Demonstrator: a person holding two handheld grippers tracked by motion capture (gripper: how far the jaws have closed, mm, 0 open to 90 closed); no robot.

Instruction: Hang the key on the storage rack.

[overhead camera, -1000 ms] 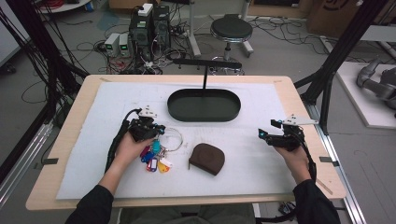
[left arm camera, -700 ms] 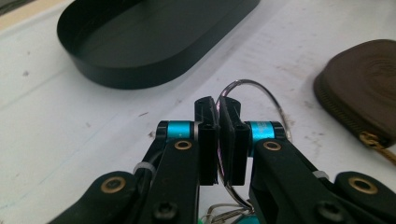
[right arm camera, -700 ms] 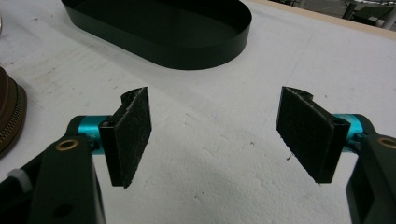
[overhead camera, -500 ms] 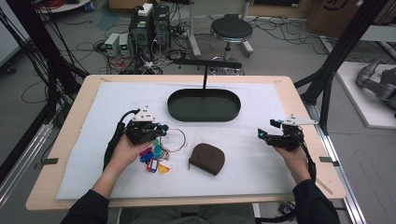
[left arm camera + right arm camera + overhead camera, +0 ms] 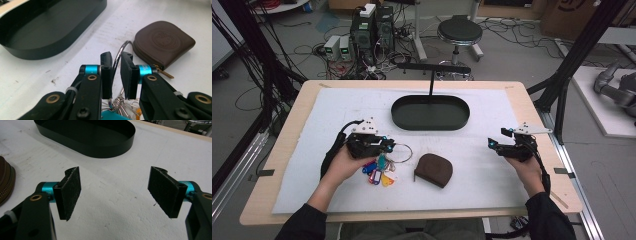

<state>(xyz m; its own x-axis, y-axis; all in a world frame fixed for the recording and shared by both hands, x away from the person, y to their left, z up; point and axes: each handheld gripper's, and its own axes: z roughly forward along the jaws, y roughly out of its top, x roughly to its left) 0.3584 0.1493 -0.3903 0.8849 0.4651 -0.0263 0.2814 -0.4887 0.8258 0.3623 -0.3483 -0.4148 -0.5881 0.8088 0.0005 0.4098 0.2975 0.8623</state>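
Between the pads of the left tool (image 5: 115, 75), whose jaws have just been opening and now stand slightly apart, runs the thin silver wire key ring (image 5: 119, 56), its bunch of coloured plastic key tags (image 5: 379, 172) lying beneath the tool on the white-covered tabletop (image 5: 512, 195). Ahead and to its left sits the black oval metal tray (image 5: 37, 37), ahead-right the brown leather zip pouch (image 5: 162, 42). Well apart, the right tool (image 5: 115, 192) gapes wide and empty, so the left hand is nearer.
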